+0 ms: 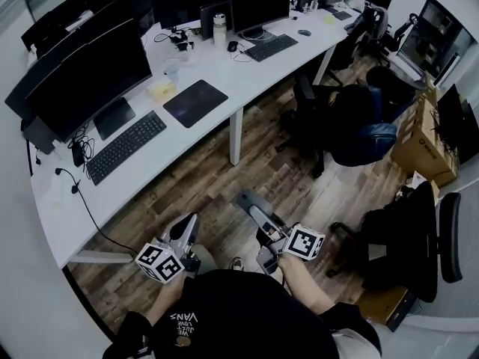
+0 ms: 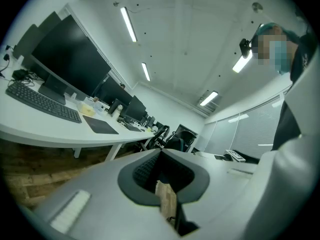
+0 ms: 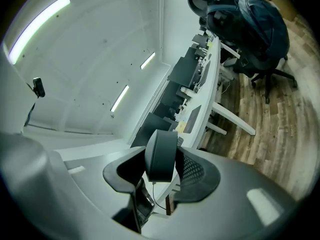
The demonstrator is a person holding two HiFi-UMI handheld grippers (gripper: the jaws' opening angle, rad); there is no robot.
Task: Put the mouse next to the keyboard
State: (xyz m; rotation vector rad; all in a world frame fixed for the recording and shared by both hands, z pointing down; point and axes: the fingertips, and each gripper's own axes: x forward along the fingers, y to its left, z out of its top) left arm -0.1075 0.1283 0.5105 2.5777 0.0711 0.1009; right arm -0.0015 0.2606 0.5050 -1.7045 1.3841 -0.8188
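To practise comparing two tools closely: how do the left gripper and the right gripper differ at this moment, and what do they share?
The right gripper's jaws stand apart round a dark mouse; the left gripper's jaws are together. The right gripper holds that mouse, while the left gripper holds nothing. Both hang low over the wooden floor, short of the white desk.

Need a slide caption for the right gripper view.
Right gripper holds a black mouse between its jaws, facing the long white desk and its monitors.
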